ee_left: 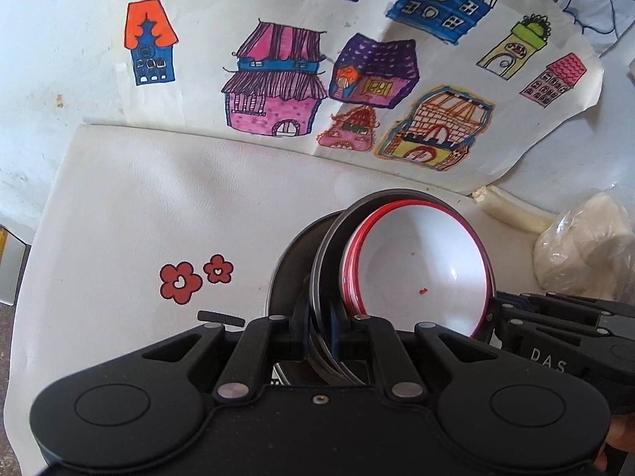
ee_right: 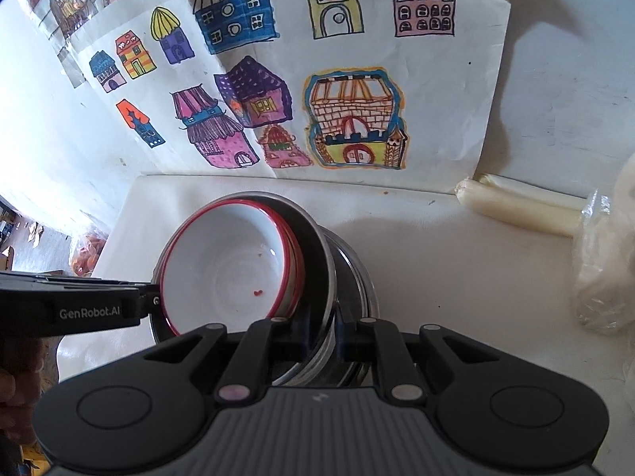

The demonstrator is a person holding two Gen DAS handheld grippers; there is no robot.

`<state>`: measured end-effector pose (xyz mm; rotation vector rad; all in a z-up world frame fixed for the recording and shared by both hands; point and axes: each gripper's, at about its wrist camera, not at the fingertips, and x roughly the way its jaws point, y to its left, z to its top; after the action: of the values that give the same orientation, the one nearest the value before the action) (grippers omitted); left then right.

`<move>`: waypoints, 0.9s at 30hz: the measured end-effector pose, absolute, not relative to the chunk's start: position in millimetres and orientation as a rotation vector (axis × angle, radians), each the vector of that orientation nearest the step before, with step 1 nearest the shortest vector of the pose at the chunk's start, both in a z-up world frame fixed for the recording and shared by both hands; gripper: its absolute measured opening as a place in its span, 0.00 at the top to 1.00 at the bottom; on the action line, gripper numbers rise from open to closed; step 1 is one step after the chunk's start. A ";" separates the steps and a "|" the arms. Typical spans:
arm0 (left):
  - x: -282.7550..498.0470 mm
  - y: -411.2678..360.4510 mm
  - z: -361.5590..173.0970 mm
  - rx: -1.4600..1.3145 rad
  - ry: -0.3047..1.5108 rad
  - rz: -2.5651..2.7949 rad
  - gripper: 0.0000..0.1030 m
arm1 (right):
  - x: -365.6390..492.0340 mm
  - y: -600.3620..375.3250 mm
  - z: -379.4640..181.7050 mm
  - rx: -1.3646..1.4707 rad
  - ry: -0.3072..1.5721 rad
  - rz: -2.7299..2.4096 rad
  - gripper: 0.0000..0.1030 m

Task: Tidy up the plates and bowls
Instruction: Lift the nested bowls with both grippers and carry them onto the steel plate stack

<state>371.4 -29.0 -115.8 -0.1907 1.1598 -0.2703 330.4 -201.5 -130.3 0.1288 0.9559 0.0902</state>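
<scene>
So the desk point(ee_left: 119, 206) is wearing a white cover with two little red flowers point(ee_left: 194, 277) printed on it, and a kid's drawing of colorful houses point(ee_left: 317, 79) is hanging on the wall right behind. Near the middle, a white bowl with a red rim point(ee_left: 420, 261) is sitting tilted inside a metal bowl point(ee_left: 329, 246), and that one is leaning on another metal bowl point(ee_left: 285, 273) underneath. The left tool point(ee_left: 318, 335) is pinching the tilted metal bowl's rim, fingers pressed on either side of it. The right tool point(ee_right: 323, 335) is doing the same on the opposite edge of that rim. Off to the side, a pale roll point(ee_right: 516, 208) and a crinkly plastic bag point(ee_right: 603, 269) are lying on the cover.
</scene>
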 end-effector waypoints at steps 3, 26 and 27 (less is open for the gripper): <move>371.7 -28.2 -119.2 -0.194 1.168 -0.266 0.91 | 331.5 -201.2 -131.8 0.133 0.959 0.092 0.87; 375.6 -29.3 -124.1 -0.187 1.189 -0.243 0.90 | 337.8 -201.0 -145.3 0.153 0.995 0.093 0.87; 375.3 -29.7 -124.1 -0.185 1.187 -0.243 0.90 | 337.8 -201.2 -146.0 0.153 0.996 0.092 0.87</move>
<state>375.3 -29.7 -124.1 -0.1847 1.1872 -0.2431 337.8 -201.2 -146.0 0.1529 0.9964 0.0921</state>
